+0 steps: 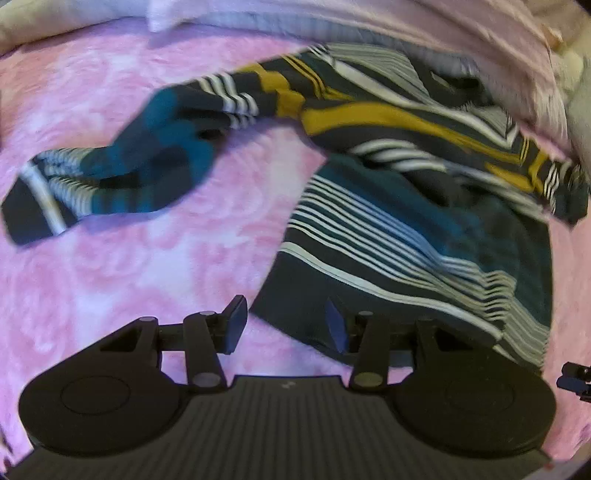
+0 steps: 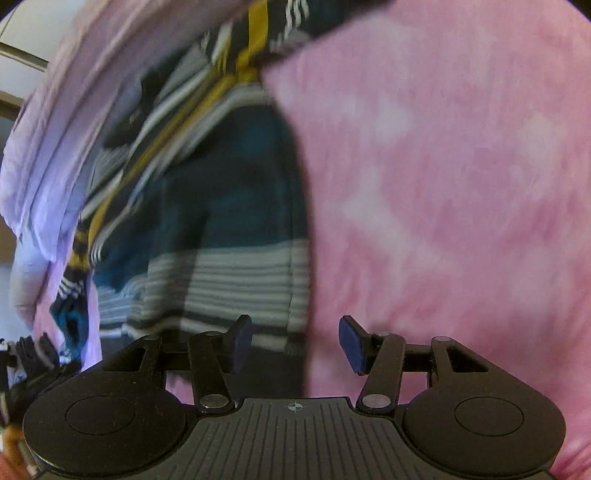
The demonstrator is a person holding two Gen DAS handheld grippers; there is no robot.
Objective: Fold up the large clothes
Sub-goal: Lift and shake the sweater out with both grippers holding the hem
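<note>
A striped sweater (image 1: 406,206), dark teal with white and mustard bands, lies crumpled on the bed's pink blanket (image 1: 129,266), bunched toward the pillow (image 1: 192,14) end, one sleeve (image 1: 122,173) stretched out across the blanket away from the body. The left tool (image 1: 286,326) hangs over the sweater's hem corner, its jaws apart and gripping nothing. The right tool (image 2: 295,343) hovers at the hem's other side, jaws wide and empty, one finger over the fabric and one over bare blanket.
</note>
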